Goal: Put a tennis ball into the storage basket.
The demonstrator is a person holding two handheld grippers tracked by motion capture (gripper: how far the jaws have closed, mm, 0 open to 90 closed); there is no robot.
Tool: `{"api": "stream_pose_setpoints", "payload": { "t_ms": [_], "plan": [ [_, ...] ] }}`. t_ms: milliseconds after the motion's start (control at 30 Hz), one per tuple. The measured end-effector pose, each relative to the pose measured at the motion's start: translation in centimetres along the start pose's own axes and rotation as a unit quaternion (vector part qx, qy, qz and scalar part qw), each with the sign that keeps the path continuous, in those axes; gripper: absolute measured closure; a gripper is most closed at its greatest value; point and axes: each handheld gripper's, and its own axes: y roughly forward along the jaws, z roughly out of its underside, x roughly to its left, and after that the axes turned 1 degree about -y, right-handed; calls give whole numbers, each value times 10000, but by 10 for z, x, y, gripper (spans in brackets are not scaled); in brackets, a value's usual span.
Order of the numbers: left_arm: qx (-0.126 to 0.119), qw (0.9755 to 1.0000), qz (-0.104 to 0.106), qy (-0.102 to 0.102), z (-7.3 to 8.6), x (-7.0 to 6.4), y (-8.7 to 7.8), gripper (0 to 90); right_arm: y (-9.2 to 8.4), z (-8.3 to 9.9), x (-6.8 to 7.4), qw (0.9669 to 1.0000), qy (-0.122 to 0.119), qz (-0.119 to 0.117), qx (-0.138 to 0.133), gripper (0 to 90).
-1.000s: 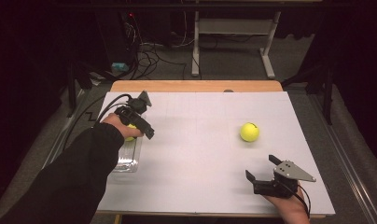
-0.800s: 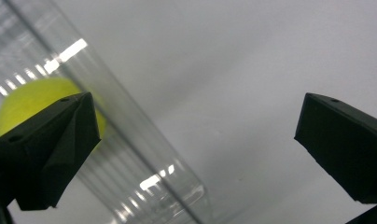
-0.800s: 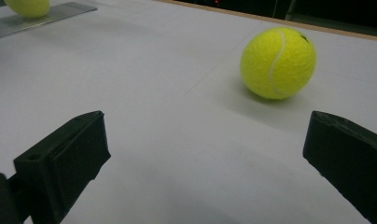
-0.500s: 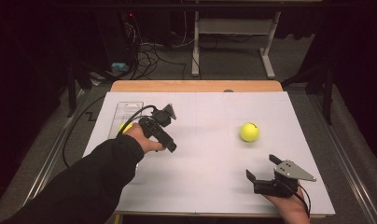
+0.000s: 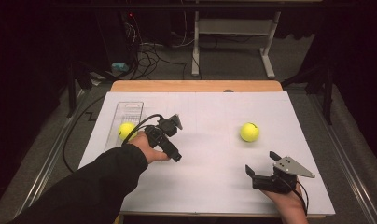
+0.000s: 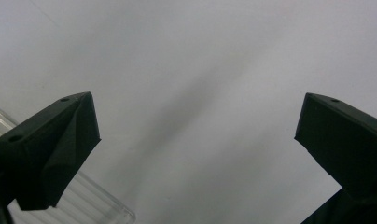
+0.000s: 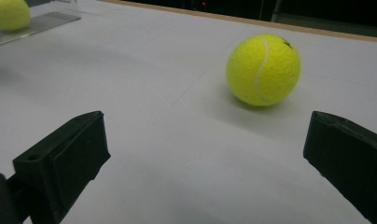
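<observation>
Tennis ball (image 7: pixel 263 70) on the white table (image 5: pixel 210 154), just beyond the wide-spread right hand-held gripper (image 7: pixel 200 154).

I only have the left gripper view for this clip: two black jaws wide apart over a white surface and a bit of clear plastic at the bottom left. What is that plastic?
Observer: It is a clear tray at the table's left side; the high view shows a tennis ball lying in it.
Operator: Is there anything else on the table?
Observer: Yes, a second tennis ball sits alone on the white surface toward the right.
Operator: Where is the other tool?
Observer: The right tool is near the table's front edge, jaws open, pointing at that second ball, which lies beyond its jaws, not between them.
Operator: And my own tool?
Observer: The left tool is just right of the tray, empty.
</observation>
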Motion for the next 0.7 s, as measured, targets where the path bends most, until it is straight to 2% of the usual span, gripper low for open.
{"api": "stream_pose_setpoints", "payload": {
  "t_ms": [167, 433, 700],
  "plan": [
    [-5, 10000, -5, -2, 4, 1, -4, 5, 11, -8, -4, 9998, 9, 161, 127, 0],
    [29, 10000, 1, 29, 9, 0, -2, 5, 42, -22, -21, 9982, 14, 463, 376, 0],
    [68, 10000, 49, 53, 7, -1, 2, 5, 71, -34, -39, 9964, 201, 513, 641, 6]
  ]
}}
